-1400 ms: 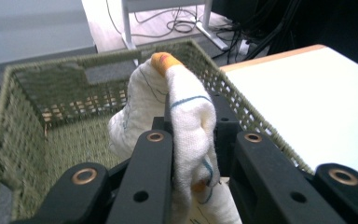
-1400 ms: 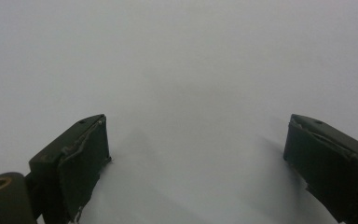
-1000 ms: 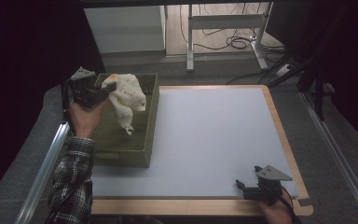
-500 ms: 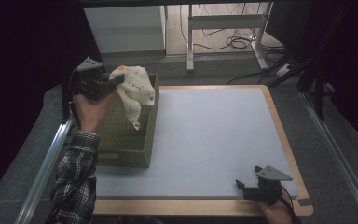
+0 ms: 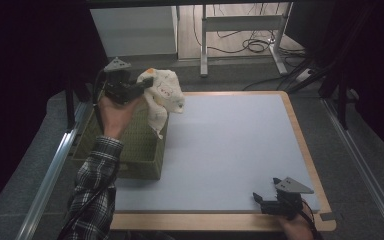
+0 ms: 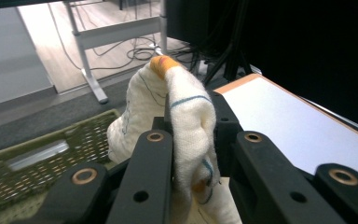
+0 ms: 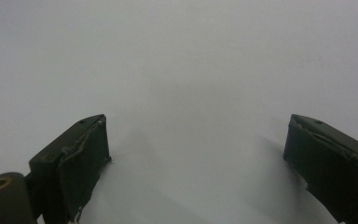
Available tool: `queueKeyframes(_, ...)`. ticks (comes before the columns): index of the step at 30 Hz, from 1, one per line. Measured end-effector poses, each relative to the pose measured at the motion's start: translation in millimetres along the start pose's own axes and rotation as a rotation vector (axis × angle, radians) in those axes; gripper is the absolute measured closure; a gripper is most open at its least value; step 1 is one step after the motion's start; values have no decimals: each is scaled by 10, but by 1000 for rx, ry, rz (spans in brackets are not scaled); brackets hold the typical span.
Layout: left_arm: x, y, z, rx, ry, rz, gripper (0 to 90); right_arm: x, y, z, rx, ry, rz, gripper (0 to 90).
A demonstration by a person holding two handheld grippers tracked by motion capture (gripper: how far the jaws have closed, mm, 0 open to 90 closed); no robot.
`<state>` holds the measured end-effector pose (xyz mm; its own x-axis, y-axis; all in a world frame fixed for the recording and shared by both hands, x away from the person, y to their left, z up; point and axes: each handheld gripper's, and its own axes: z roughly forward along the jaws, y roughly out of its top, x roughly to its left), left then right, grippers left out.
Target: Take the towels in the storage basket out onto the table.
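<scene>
My left gripper [image 5: 142, 82] is shut on a cream cloth [image 5: 162, 97] with thin blue lines and an orange tip, held up above the right rim of an olive woven basket [image 5: 135, 150]. The cloth hangs down from the jaws toward the basket's edge. In the left gripper view the cloth [image 6: 186, 130] is pinched between the black jaws of my left gripper [image 6: 193, 140], bulging above them. My right gripper [image 5: 261, 201] rests low at the table's front right corner, open, with bare white table [image 7: 186, 70] between its fingers [image 7: 81, 163].
The basket stands at the left edge of the white table [image 5: 235, 145], which has a wooden rim. A metal rail [image 5: 50, 175] runs along the left side. Beyond the table's far edge are desk legs [image 5: 205, 45] and cables [image 5: 255, 45] on the floor.
My left gripper has lifted the cloth up out of the basket and carried it away from me and to the right. The right gripper has stayed in place.
</scene>
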<state>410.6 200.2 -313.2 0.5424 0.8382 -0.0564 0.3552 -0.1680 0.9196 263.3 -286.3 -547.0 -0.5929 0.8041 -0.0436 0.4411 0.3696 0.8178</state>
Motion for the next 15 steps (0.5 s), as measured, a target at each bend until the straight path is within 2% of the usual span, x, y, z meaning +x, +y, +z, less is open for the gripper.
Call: queueKeyframes(15,-345,52,404,18,-92,28,813,-1,0,0,0,0,0,68)
